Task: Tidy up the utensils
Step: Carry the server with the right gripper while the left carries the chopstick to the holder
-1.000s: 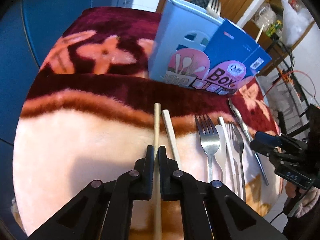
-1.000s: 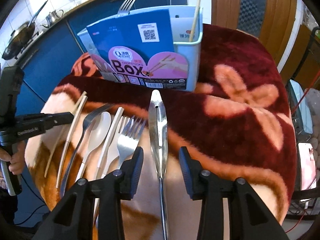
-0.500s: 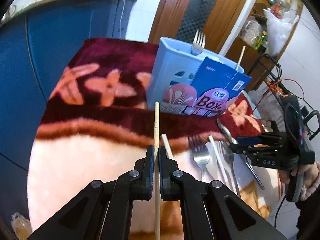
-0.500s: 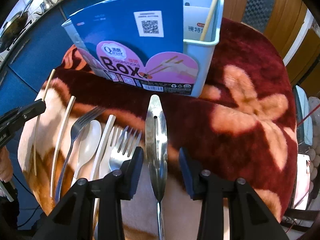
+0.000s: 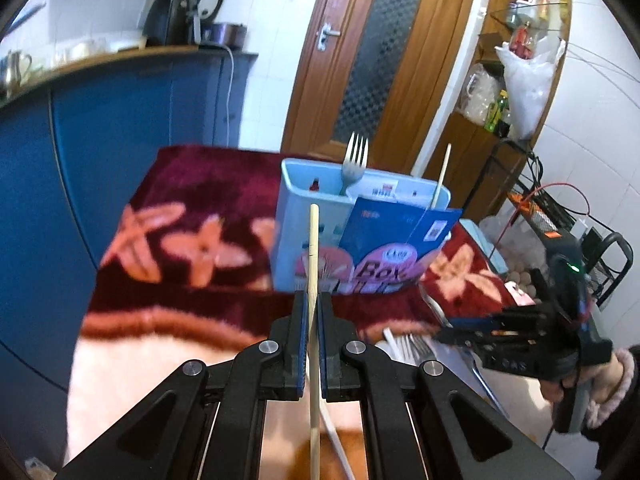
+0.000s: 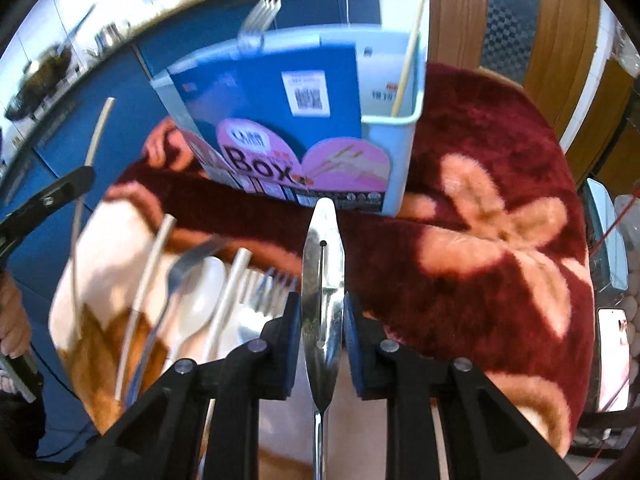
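My left gripper [image 5: 313,300] is shut on a wooden chopstick [image 5: 313,248] and holds it lifted, pointing at the light blue utensil box [image 5: 304,216]. The box holds a fork [image 5: 354,160] and a chopstick [image 5: 442,174]. My right gripper [image 6: 322,312] is shut on a steel spoon [image 6: 323,276], in front of the box [image 6: 400,160]. The held chopstick also shows at the left in the right wrist view [image 6: 94,140]. A chopstick [image 6: 150,276], forks [image 6: 268,292] and a white spoon [image 6: 204,300] lie on the blanket.
The table is covered by a dark red and cream flowered blanket [image 6: 500,240]. A blue cabinet [image 5: 112,128] stands to the left, a wooden door [image 5: 376,52] behind. A wire rack [image 5: 568,216] and clutter stand at the right.
My left gripper has lifted the chopstick off the blanket and raised it toward the box. My right gripper has closed on the steel spoon.
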`<move>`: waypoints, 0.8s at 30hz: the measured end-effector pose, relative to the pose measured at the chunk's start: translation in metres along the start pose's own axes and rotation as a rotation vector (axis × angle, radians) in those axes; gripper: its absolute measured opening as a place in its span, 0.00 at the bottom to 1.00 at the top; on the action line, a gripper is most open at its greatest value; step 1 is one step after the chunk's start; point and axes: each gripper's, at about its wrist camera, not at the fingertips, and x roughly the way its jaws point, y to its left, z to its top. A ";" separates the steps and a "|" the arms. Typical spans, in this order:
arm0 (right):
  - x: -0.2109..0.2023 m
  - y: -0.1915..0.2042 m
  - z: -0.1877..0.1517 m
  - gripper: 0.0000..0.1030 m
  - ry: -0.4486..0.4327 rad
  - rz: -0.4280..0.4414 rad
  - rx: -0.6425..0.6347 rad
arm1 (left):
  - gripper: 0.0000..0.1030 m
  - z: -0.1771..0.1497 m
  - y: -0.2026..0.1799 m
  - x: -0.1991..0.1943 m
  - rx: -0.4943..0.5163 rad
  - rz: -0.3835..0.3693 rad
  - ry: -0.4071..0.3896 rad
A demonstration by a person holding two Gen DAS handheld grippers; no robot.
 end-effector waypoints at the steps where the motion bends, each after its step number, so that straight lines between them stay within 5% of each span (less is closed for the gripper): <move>1: -0.008 0.000 -0.003 0.22 -0.031 0.005 0.003 | 0.04 0.003 -0.001 -0.001 0.002 0.004 -0.008; 13: -0.086 -0.012 -0.009 0.22 -0.417 0.078 0.083 | 0.04 0.048 -0.014 -0.009 0.005 0.042 -0.169; 24: -0.113 -0.021 0.026 0.22 -0.615 0.035 0.082 | 0.04 0.105 -0.026 -0.005 0.003 0.072 -0.349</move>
